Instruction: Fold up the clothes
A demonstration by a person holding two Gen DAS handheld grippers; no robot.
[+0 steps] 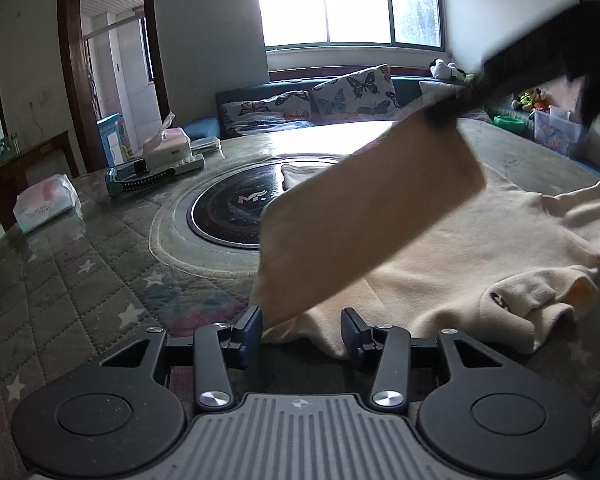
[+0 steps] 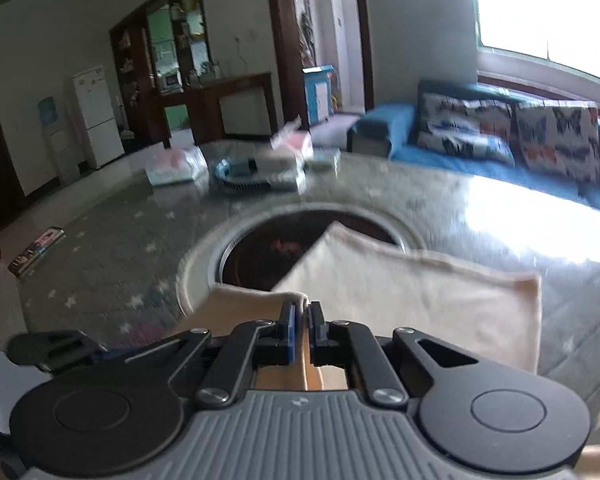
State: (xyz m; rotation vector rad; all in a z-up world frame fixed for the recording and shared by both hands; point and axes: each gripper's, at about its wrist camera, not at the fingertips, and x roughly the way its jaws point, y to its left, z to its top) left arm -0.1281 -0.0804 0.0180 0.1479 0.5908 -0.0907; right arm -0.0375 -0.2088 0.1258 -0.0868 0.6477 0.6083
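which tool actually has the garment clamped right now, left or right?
The right tool: its pads are closed on a fold of the cream garment. The left tool is open, pads apart, gripping nothing.

Blown-out window [image 1: 348, 0] backlight, glare on the table [image 2: 520, 216], motion blur in right view, fisheye-bent edges.

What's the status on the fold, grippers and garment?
Left hand-held gripper open, empty, low at hem. Right hand-held gripper shut on cream garment, lifting a flap over it. Nothing on the cloth; tissue box well clear.
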